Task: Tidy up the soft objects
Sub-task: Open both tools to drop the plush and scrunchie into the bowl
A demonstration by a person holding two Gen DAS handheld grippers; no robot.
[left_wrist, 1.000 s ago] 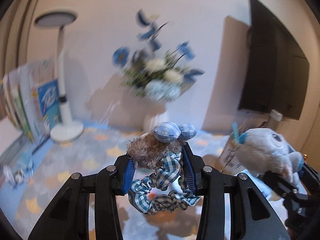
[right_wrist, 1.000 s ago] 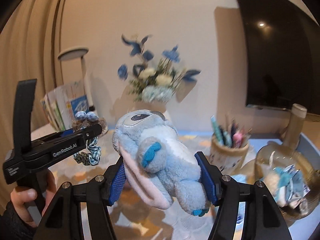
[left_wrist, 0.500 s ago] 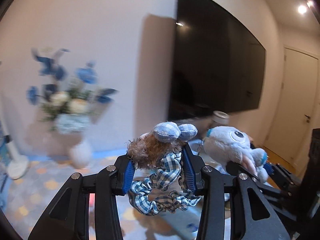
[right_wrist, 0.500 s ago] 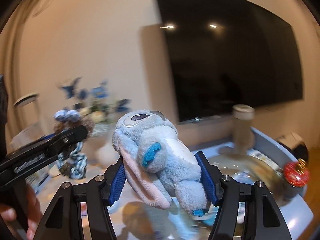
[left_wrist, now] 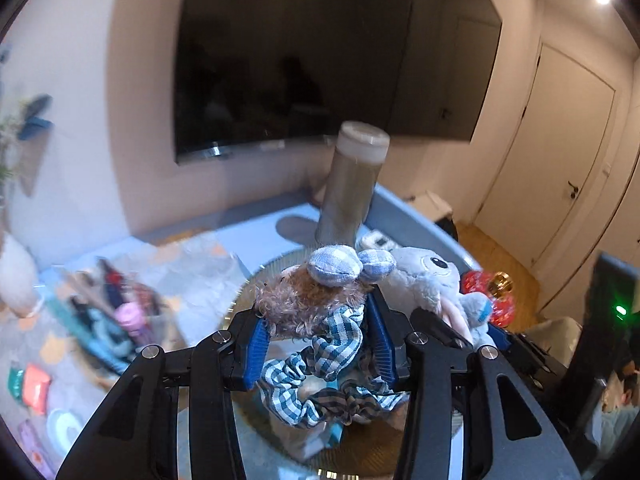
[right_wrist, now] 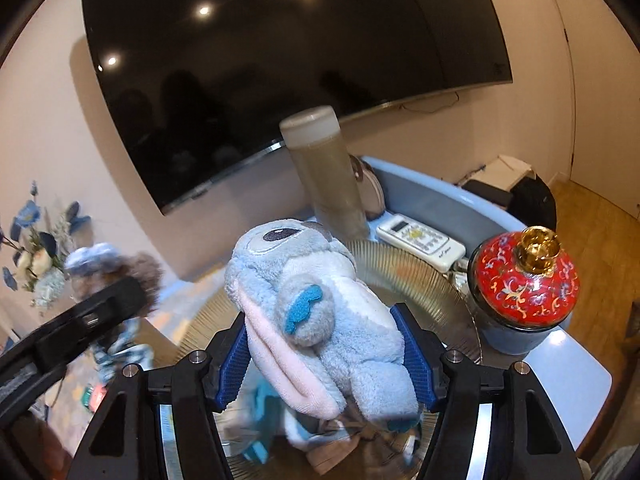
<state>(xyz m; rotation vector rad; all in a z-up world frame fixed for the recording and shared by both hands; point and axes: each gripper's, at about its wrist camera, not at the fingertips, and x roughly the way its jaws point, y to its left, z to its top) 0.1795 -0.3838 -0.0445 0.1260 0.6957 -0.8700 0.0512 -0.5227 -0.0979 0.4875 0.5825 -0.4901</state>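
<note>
Gingham scrunchie (left_wrist: pixel 320 344) with its fuzzy bear head sits clamped in my left gripper (left_wrist: pixel 318 344), whose jaws are easing apart, above the ribbed glass plate (left_wrist: pixel 256 280) near the bench's far edge. Right view: my right gripper (right_wrist: pixel 326 356) squeezes the blue plush toy (right_wrist: pixel 320 312) over that plate, beside the red-lidded jar (right_wrist: pixel 524 280).

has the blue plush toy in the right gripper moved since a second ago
Yes. The blue plush toy, clamped in the right gripper, swung rightward from the flower vase to over the ribbed glass bowl.
</note>
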